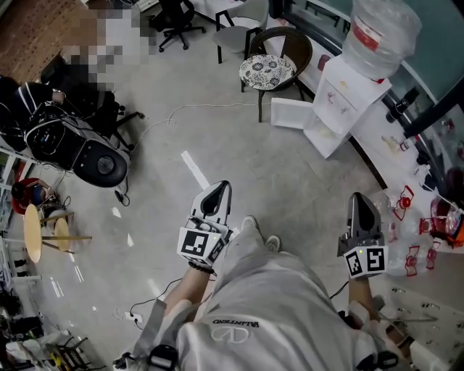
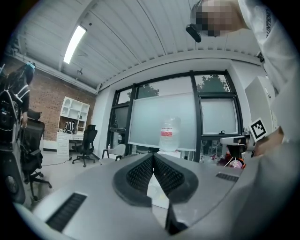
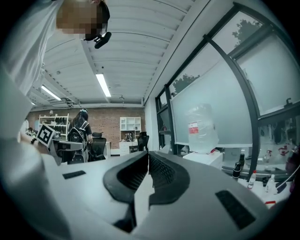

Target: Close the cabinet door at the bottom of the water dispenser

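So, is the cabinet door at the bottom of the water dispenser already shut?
No, in the head view the cabinet door stands swung out from the base of the water dispenser.

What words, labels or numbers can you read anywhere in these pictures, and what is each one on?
"VALENTINO": upside down in the head view, on the person's white shirt.
The red label on the water bottle: too blurred to read.
Nothing else is legible.
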Tool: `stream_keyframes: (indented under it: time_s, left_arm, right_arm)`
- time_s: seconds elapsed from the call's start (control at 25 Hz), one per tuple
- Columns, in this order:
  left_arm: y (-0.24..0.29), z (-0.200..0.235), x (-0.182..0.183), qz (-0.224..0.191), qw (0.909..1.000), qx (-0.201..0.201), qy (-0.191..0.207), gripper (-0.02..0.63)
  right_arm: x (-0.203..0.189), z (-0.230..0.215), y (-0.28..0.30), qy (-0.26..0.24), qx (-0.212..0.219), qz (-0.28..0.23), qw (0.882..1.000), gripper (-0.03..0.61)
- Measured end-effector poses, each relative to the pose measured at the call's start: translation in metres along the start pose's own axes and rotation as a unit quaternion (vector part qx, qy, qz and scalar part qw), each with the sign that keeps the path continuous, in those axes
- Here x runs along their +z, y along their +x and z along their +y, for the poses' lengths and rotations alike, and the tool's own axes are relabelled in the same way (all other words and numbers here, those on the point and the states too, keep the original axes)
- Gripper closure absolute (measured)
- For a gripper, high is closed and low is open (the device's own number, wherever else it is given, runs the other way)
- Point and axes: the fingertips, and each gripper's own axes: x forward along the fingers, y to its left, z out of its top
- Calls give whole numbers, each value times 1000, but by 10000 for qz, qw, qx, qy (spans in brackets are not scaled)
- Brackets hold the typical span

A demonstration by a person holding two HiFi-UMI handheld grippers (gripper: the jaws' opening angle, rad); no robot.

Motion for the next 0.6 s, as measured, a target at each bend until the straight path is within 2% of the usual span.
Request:
stream_keyframes:
  time_s: [0.32, 0.6]
  left_arm:
    - [23, 10, 4, 11, 10000, -21, -5, 606]
    - [62, 41, 4, -54, 9999, -92, -49, 606]
  right_arm:
    - [-4, -11, 19, 69, -92, -41, 9999, 561]
    - [-1, -16, 58, 2, -185, -14, 9998, 561]
